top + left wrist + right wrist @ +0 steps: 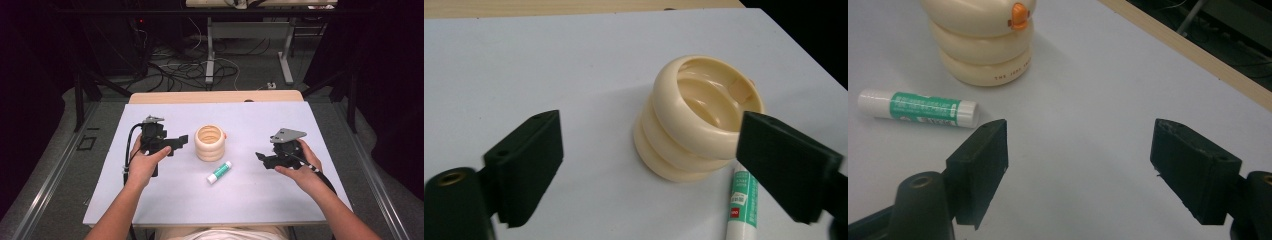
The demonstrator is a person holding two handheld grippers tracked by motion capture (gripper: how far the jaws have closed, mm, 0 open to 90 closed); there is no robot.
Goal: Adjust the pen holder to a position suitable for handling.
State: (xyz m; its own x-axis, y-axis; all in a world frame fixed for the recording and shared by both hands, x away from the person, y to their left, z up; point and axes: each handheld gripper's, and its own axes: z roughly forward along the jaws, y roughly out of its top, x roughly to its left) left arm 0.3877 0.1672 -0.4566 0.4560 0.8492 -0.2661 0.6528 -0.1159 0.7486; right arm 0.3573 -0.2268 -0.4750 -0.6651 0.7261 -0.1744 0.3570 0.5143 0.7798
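A cream holder (210,142) made of three stacked rings stands upright at the middle of the white board; its top is open (704,100) and a small orange tab (1019,13) sits on its side. A white and green glue stick (219,172) lies just in front of it (741,200) (918,107). My left gripper (181,141) hovers left of the holder, pointing at it, jaws open and empty (651,150). Right of the glue stick, my right gripper (261,158) points left, its jaws also open with nothing between them (1088,160).
The white board (150,200) covers the table, with a wooden strip (215,96) along its far edge. Beyond that edge are the dark floor, loose cables (175,70) and the legs of another table (210,50).
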